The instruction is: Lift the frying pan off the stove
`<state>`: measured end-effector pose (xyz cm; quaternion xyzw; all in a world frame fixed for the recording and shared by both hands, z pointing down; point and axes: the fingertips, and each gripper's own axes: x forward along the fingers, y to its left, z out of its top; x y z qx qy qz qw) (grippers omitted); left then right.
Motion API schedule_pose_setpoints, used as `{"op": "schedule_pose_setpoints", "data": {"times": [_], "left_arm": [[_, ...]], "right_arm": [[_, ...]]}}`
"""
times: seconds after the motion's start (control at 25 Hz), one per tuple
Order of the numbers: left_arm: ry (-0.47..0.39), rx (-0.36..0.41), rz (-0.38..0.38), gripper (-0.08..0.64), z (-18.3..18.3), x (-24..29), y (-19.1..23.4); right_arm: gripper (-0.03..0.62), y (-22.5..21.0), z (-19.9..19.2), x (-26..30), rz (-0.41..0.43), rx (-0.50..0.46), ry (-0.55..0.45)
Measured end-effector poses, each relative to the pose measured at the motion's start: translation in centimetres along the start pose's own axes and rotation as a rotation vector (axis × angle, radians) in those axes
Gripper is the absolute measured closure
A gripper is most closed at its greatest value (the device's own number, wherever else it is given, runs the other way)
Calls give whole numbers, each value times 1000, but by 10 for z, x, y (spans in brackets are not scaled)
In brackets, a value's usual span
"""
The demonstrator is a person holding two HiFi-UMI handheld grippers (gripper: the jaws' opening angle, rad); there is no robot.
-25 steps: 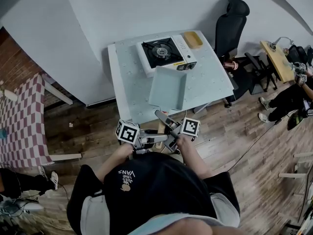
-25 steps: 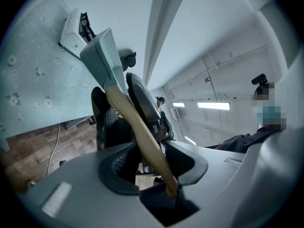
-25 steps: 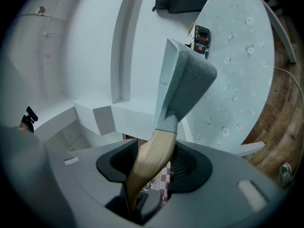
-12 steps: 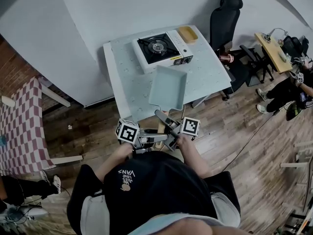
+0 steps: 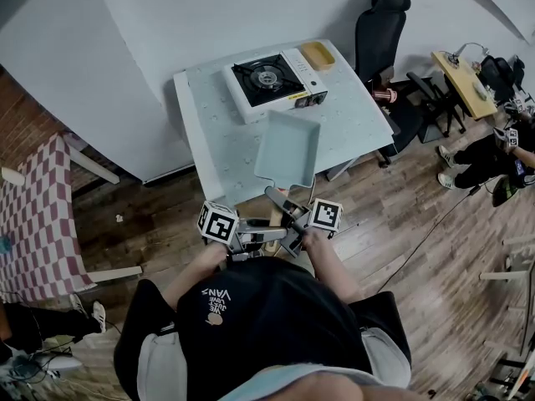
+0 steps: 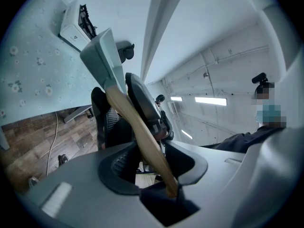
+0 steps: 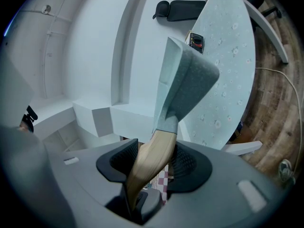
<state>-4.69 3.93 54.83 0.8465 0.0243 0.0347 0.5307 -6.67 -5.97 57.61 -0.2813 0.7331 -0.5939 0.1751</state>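
Gripping the wooden handle from both sides, the two tongs were each closed on it. The left tongs pinched it from the left, close to its near end. The right tongs clamped it from the right, farther along and closer to the pan. The pan, square and pale blue, was held open side up over the near half of the worktop, clear of the stove. The stove sat at the worktop's far side, with a yellow tray just to its right. A black chair stood beyond the far right corner, on a wooden floor.
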Motion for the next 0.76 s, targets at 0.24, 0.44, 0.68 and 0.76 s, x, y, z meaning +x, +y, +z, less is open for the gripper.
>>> {"op": "schedule_pose_setpoints", "data": {"times": [0.24,0.44,0.68,0.76], "left_arm": [[-2,2,-2,396,1,-2,1],[2,5,-7,396,3,0,1],[8,8,-12,396,6,1,4],[11,10,-12,396,8,1,6]], "right_arm": [[385,-1,0,2,2,0,-7],[385,-1,3,2,5,-13,-11],[385,-4,8,2,-4,-6,-21],[385,-5,10,4,-5,-9,-23]]}}
